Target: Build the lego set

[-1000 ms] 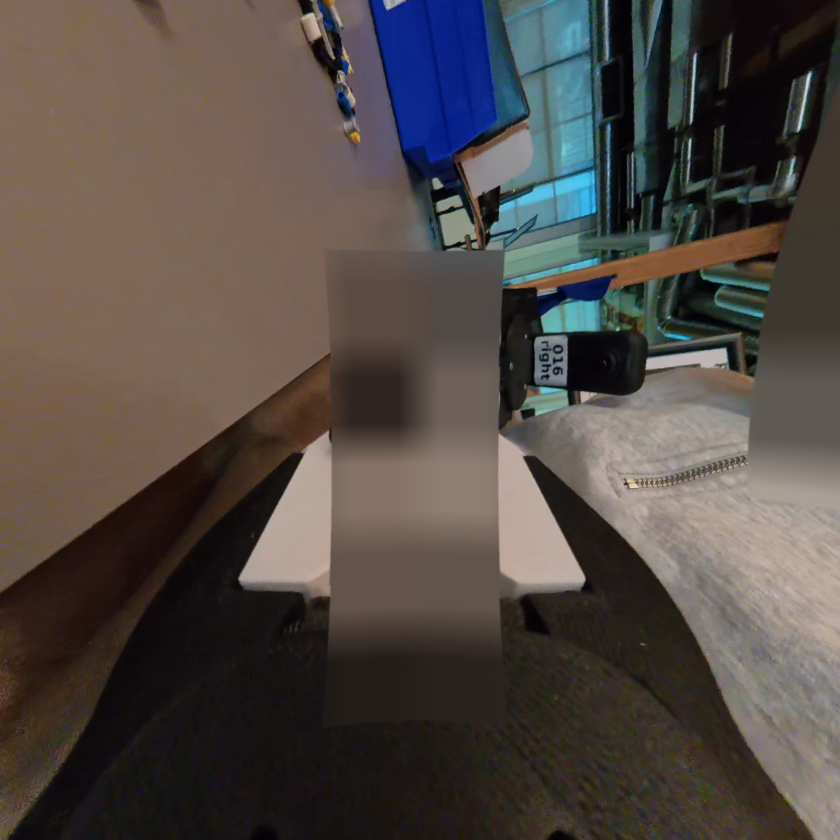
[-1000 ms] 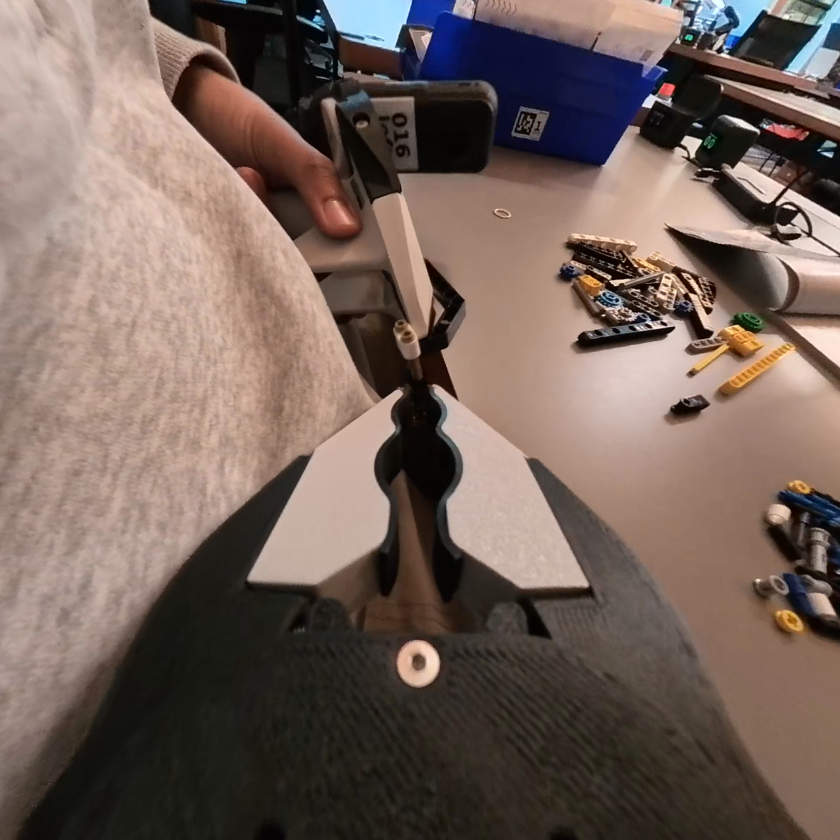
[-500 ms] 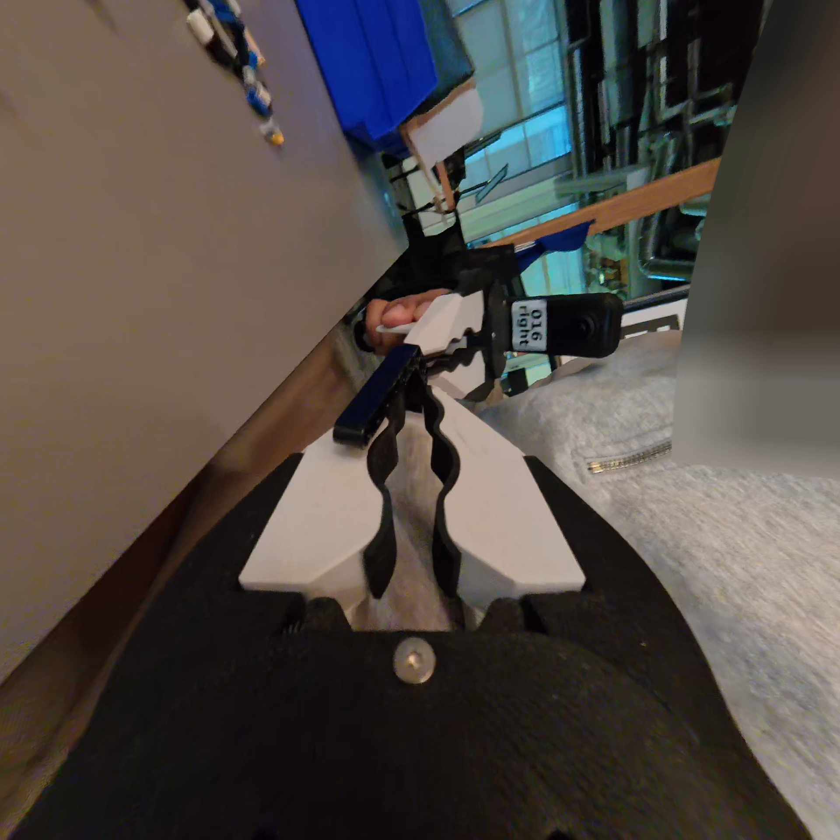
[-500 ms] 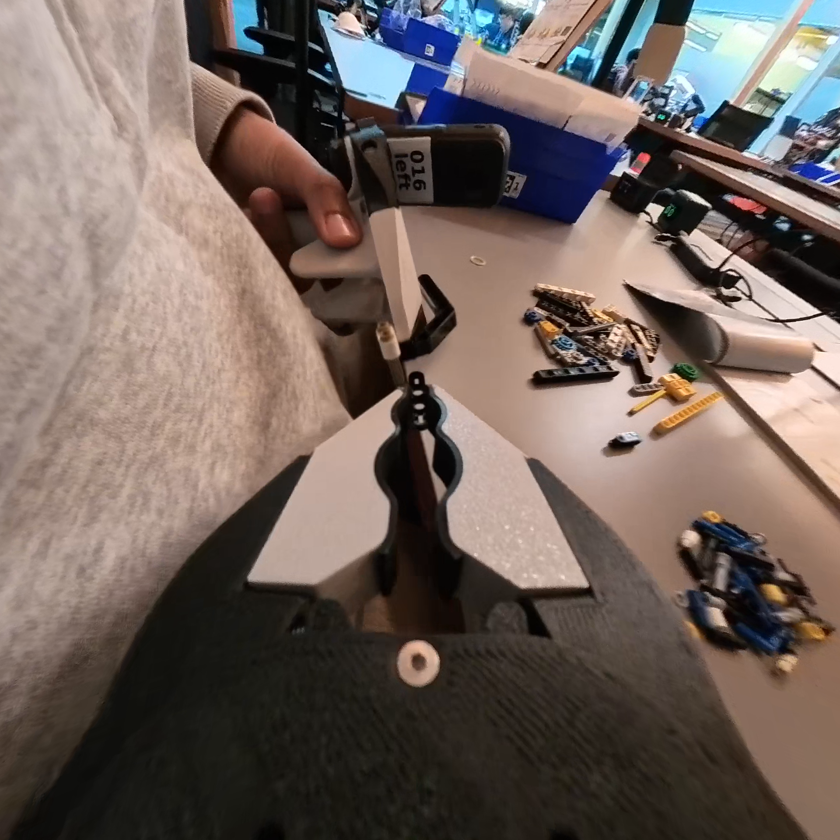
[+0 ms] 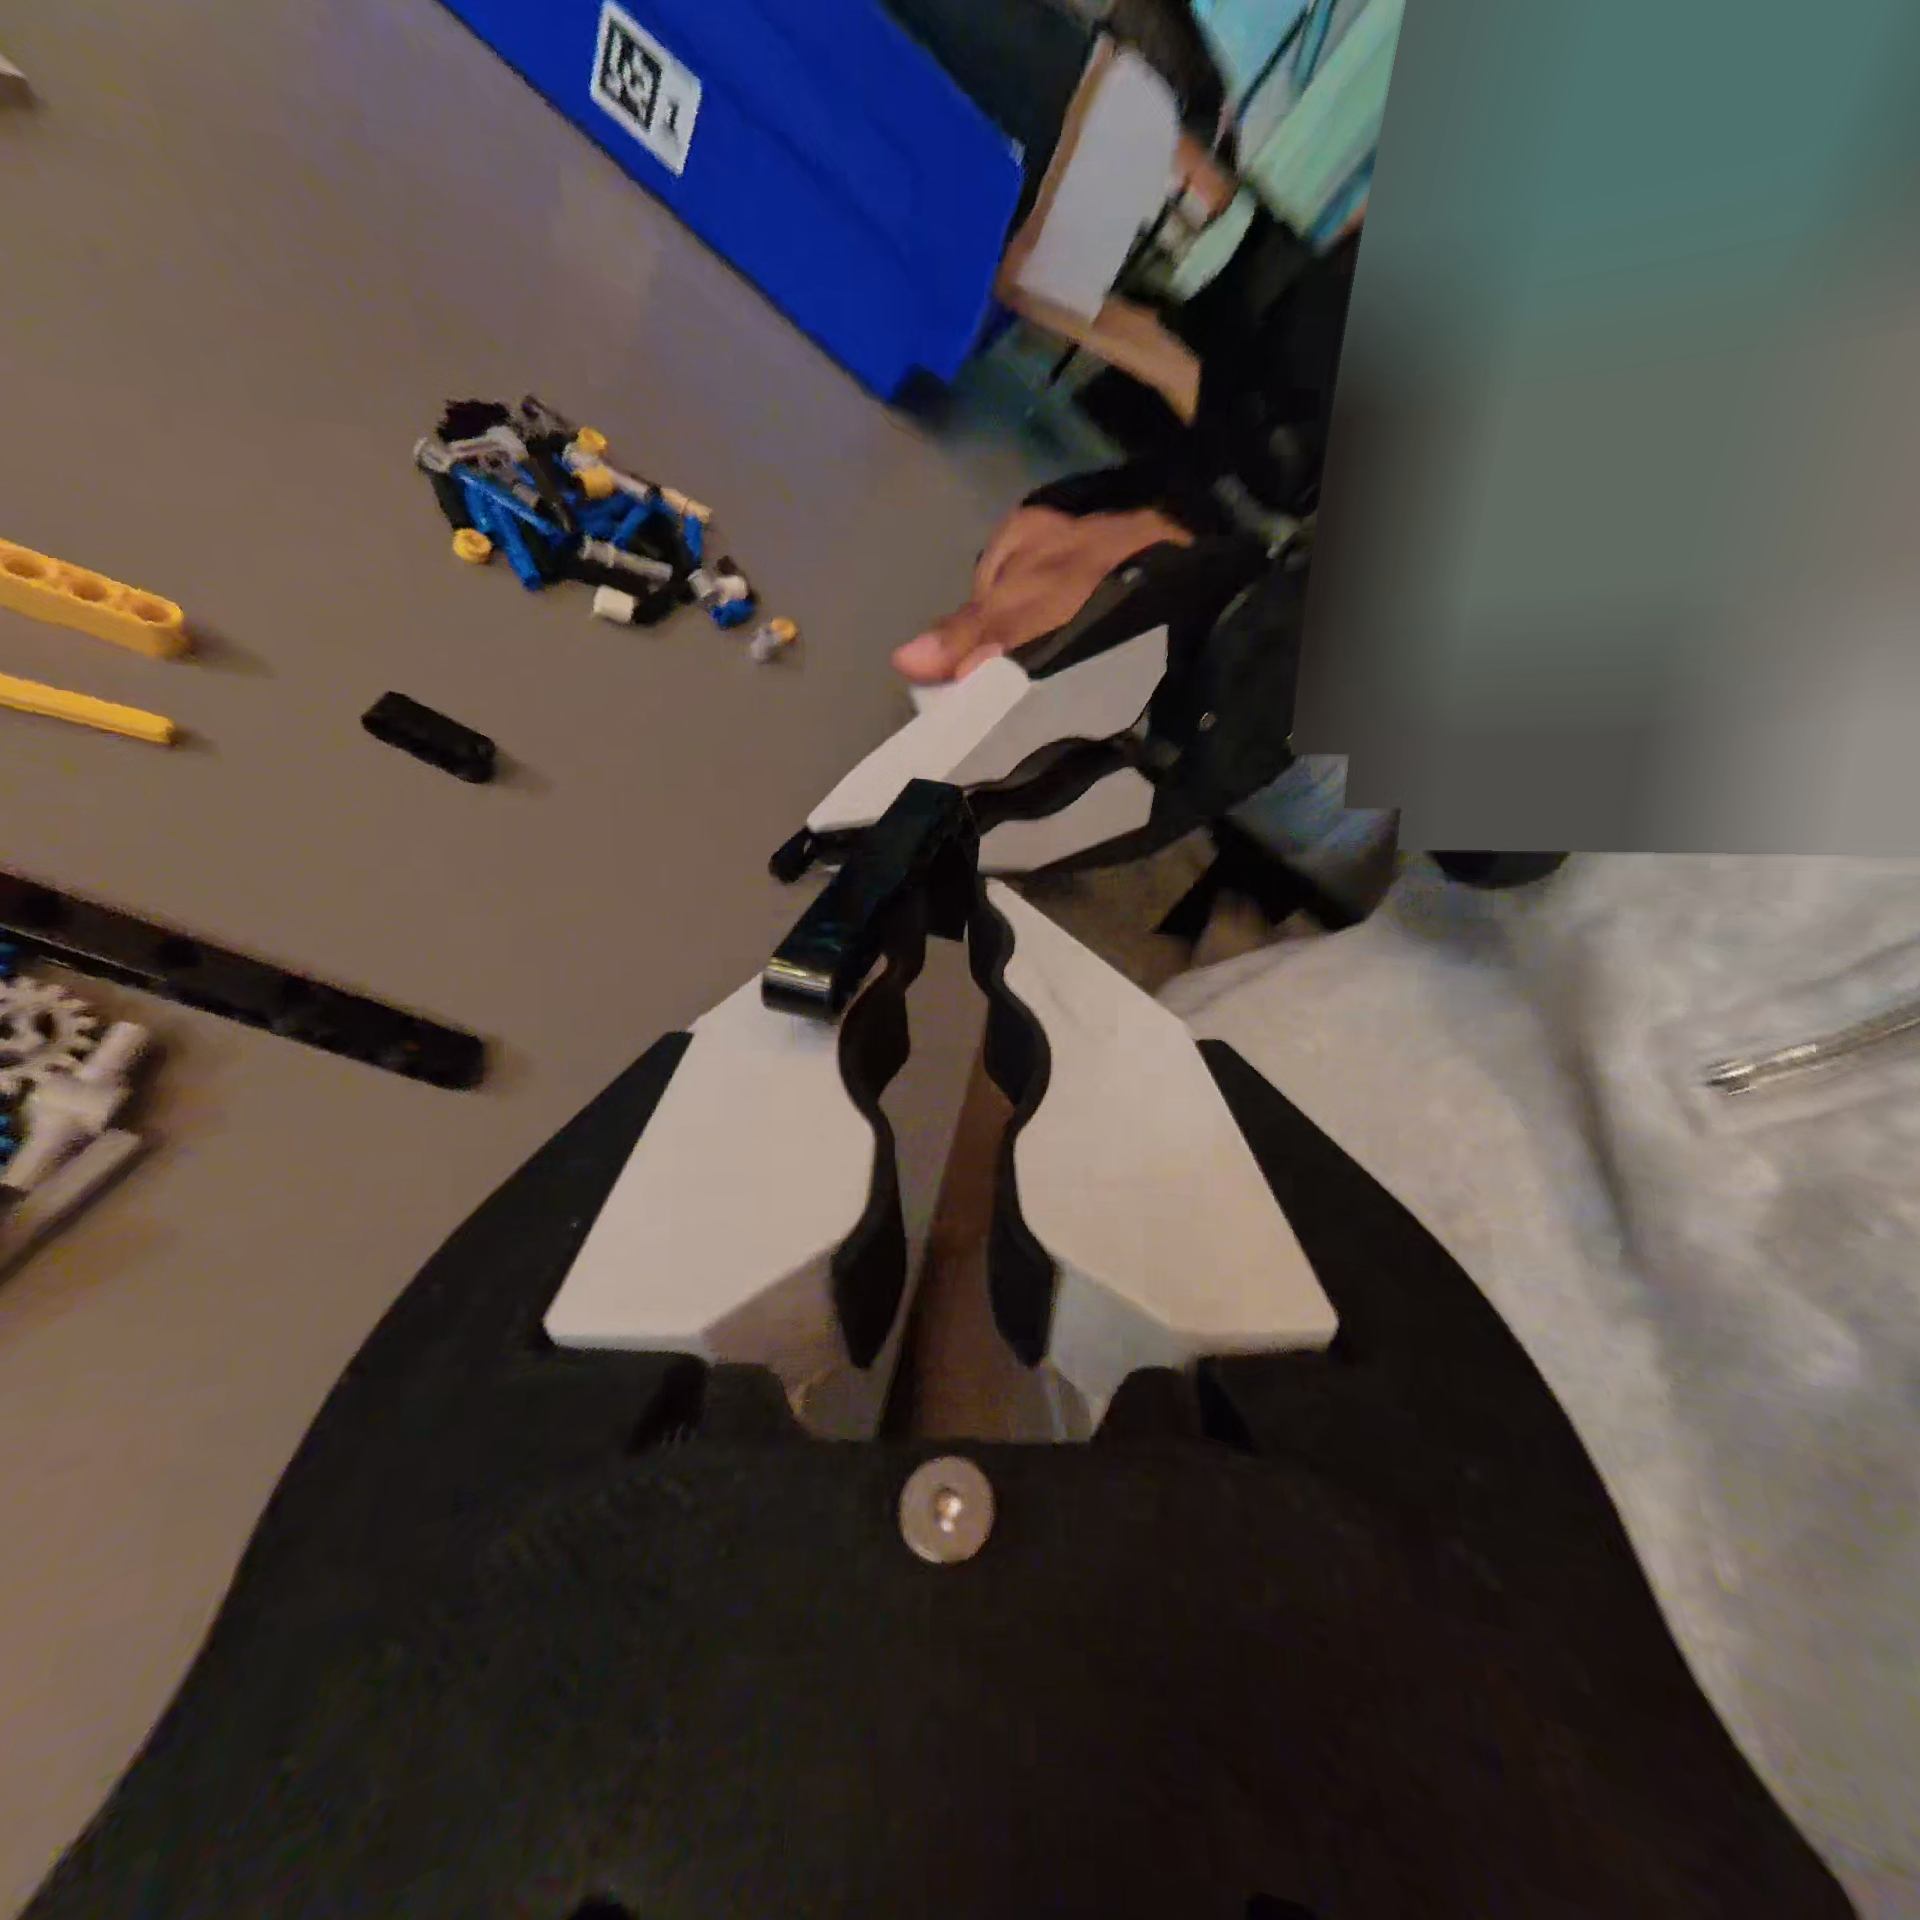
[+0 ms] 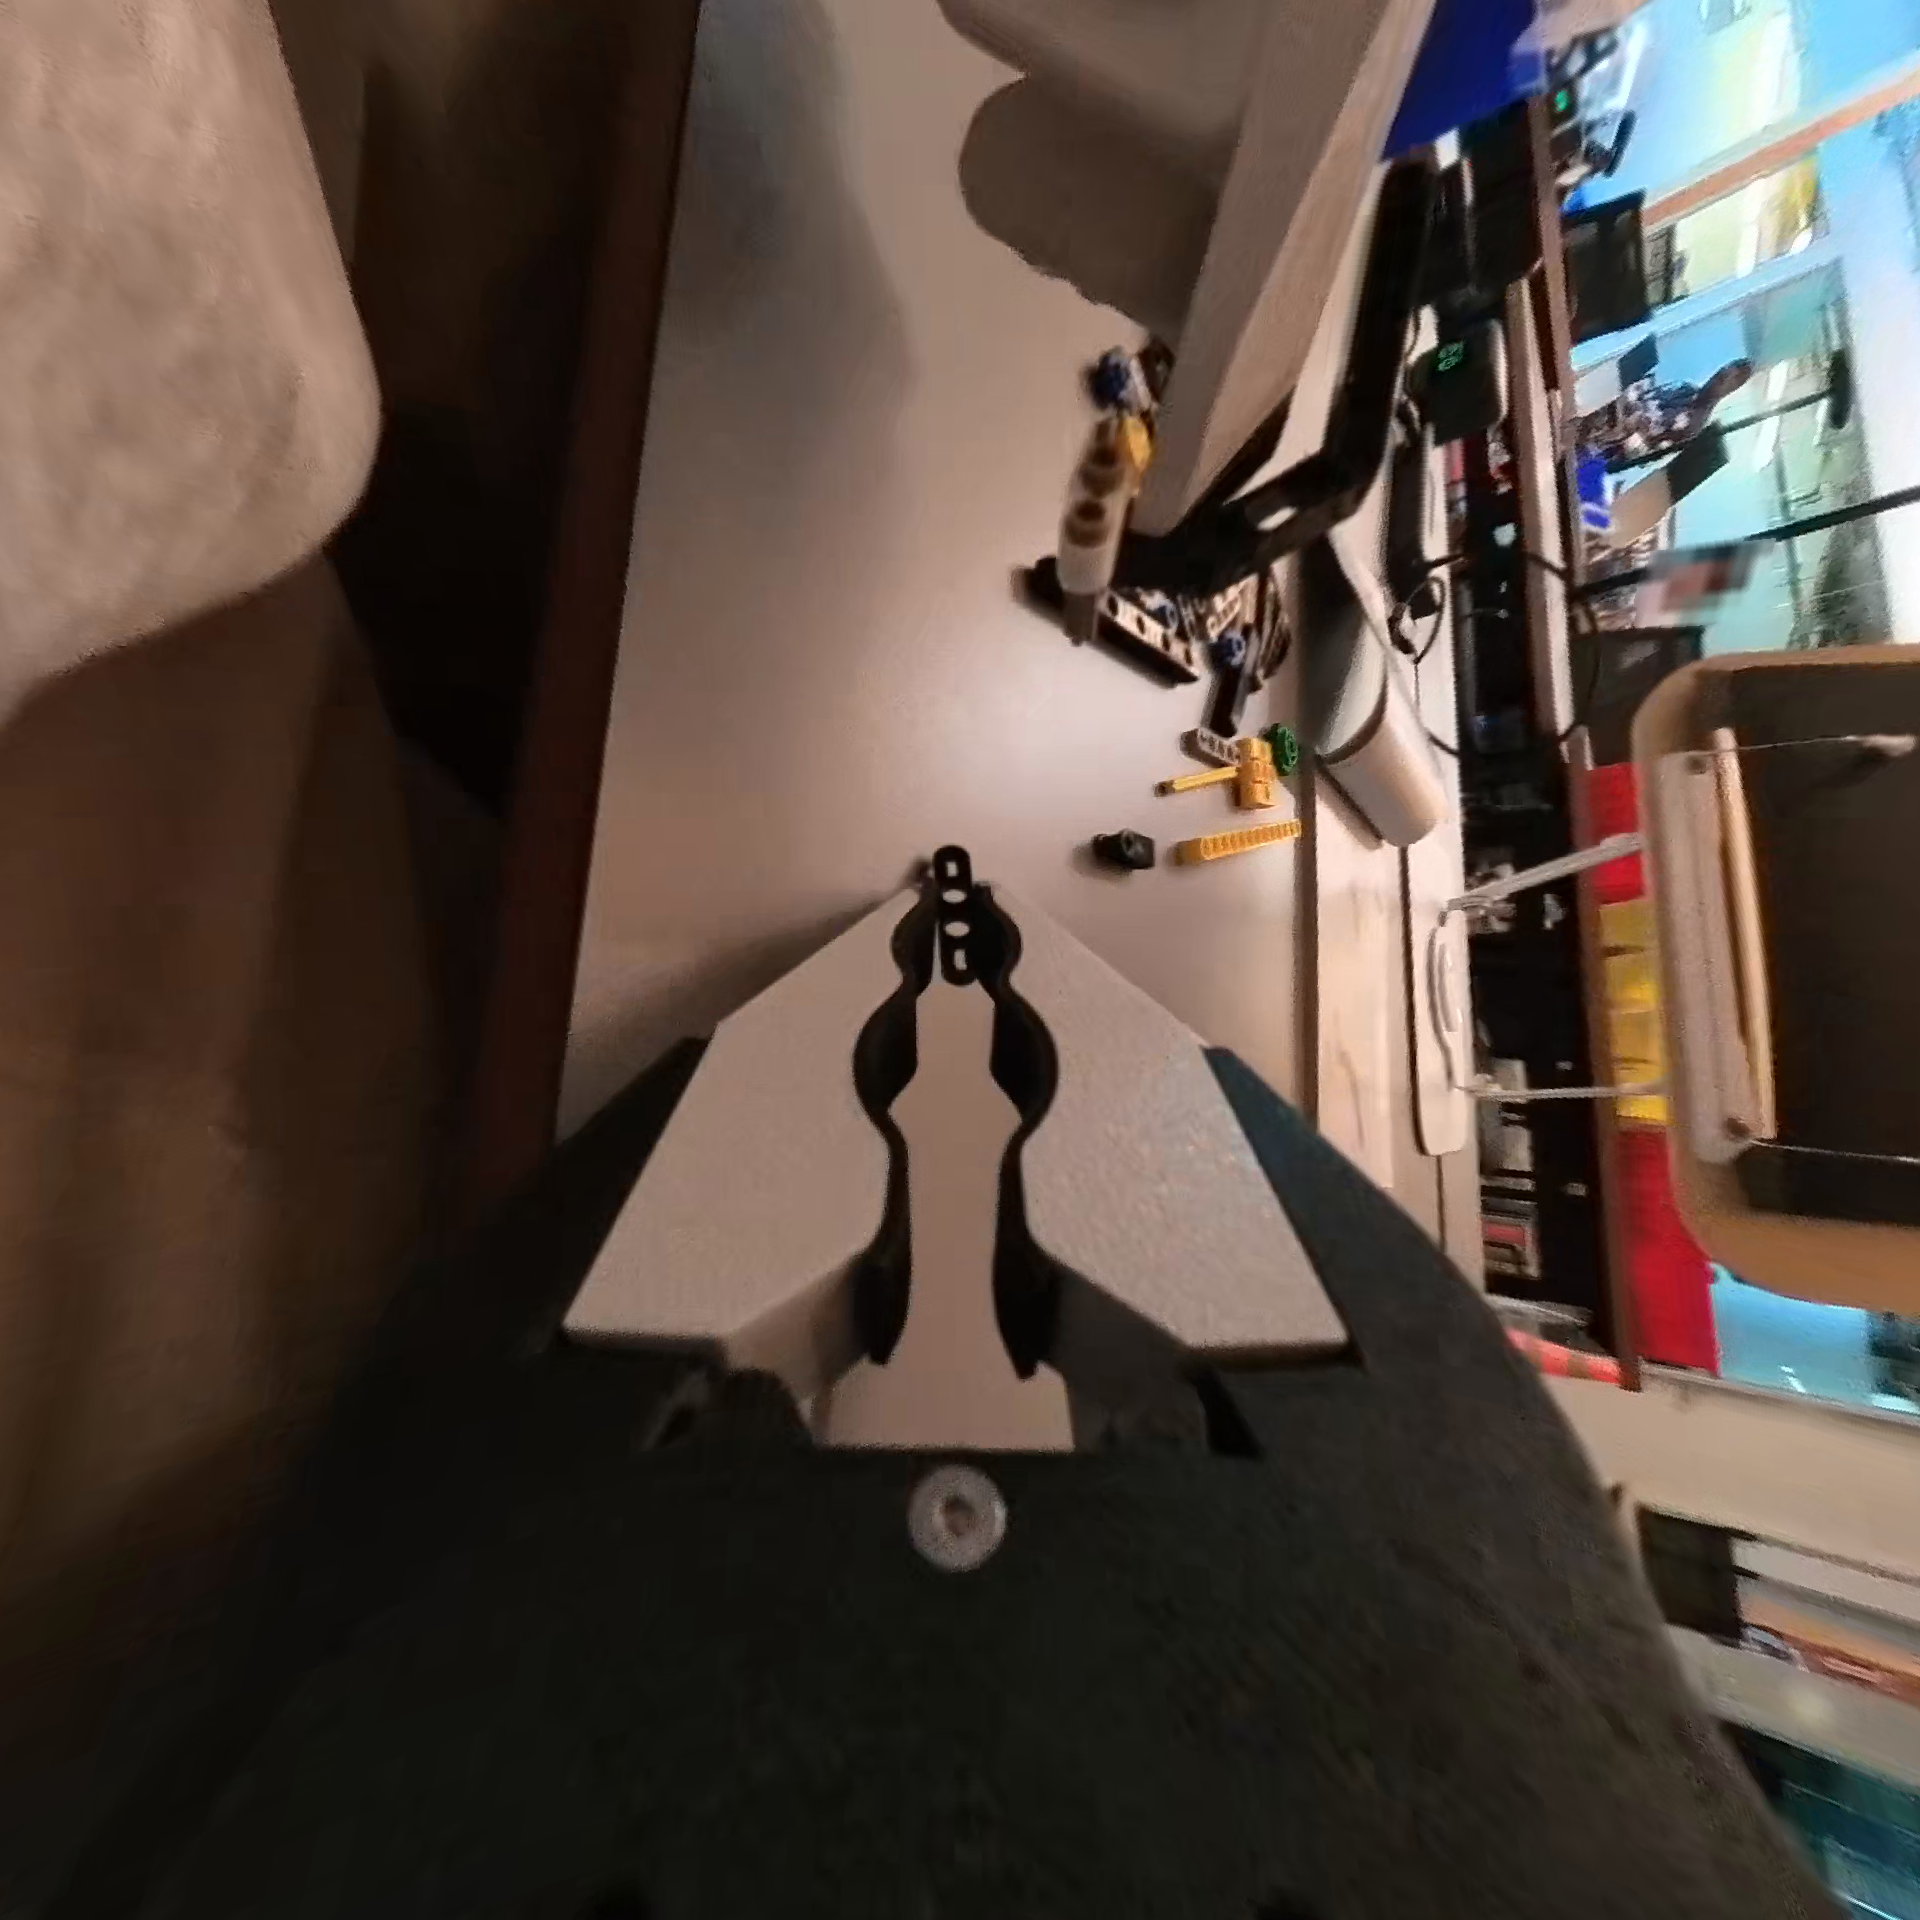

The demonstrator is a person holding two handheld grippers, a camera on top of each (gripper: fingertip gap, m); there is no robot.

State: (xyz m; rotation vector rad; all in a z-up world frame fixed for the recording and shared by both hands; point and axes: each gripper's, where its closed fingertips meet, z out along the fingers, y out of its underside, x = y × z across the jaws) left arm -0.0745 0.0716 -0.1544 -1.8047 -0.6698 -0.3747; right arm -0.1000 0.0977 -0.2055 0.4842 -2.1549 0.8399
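The left gripper [image 5: 940, 883] clamps a glossy black angled lego beam [image 5: 868, 914] above the grey table [image 5: 312, 312]. The right gripper [image 6: 954, 914] pinches a thin black holed lego beam [image 6: 954, 902].

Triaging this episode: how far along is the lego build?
Early. Done: no finished model shows. In hand: the left claw is shut on a black angled beam; the right claw is shut on a small black holed beam. Left: loose piles on the table, such as the blue parts pile and yellow beam.
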